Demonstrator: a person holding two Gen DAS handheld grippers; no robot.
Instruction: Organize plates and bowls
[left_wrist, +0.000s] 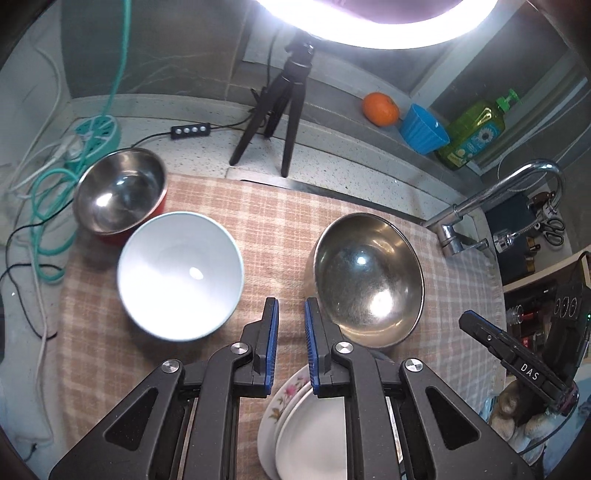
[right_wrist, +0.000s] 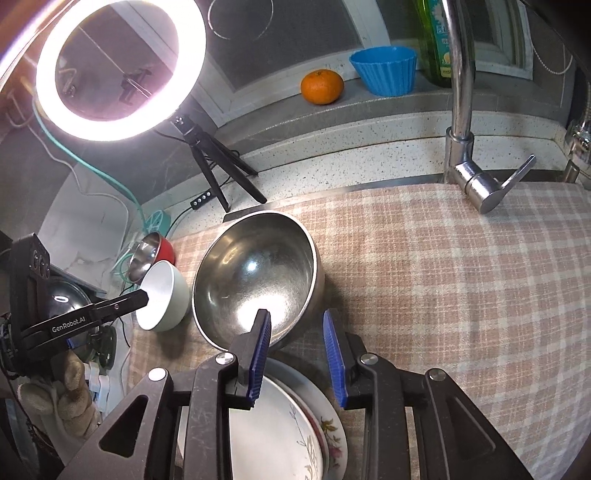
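Observation:
A large steel bowl (left_wrist: 367, 278) (right_wrist: 255, 280) stands on the checked cloth (left_wrist: 266, 221) (right_wrist: 443, 277). A white bowl (left_wrist: 180, 274) (right_wrist: 162, 301) stands left of it, and a red bowl with a steel inside (left_wrist: 120, 192) (right_wrist: 153, 254) behind that. A stack of plates (left_wrist: 303, 424) (right_wrist: 291, 428), the lowest flowered, lies at the near edge under both grippers. My left gripper (left_wrist: 291, 306) is open and empty, hovering between the white and steel bowls. My right gripper (right_wrist: 295, 321) is open and empty, its left finger over the steel bowl's near rim.
A ring light on a black tripod (left_wrist: 280, 107) (right_wrist: 218, 166) stands behind the cloth. A tap (left_wrist: 491, 206) (right_wrist: 465, 147) rises at the right. An orange (right_wrist: 321, 86), a blue cup (right_wrist: 386, 70) and a green soap bottle (left_wrist: 472, 129) sit on the sill. Cables (left_wrist: 55, 177) lie at the left.

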